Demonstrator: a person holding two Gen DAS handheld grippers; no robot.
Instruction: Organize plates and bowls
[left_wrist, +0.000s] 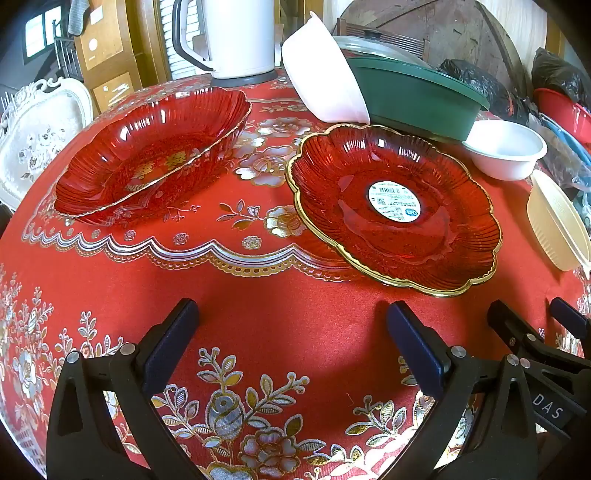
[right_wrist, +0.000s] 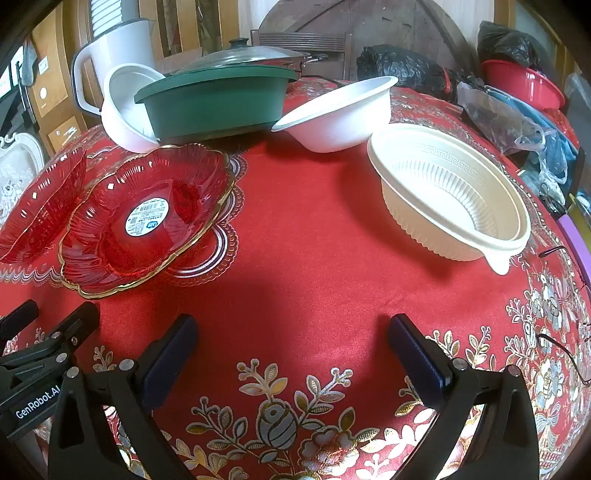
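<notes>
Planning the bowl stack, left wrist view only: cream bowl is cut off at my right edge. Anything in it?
Observer: No, the cream bowl is empty and upright.
Operator: Right hand-held gripper free?
Observer: Yes, the right hand-held gripper is open, with nothing between its fingers.
Operator: Anything lying between it and that bowl?
Observer: Only bare red tablecloth.

two red plates (left_wrist: 395, 206), three pale bowls (right_wrist: 450, 195)
</notes>
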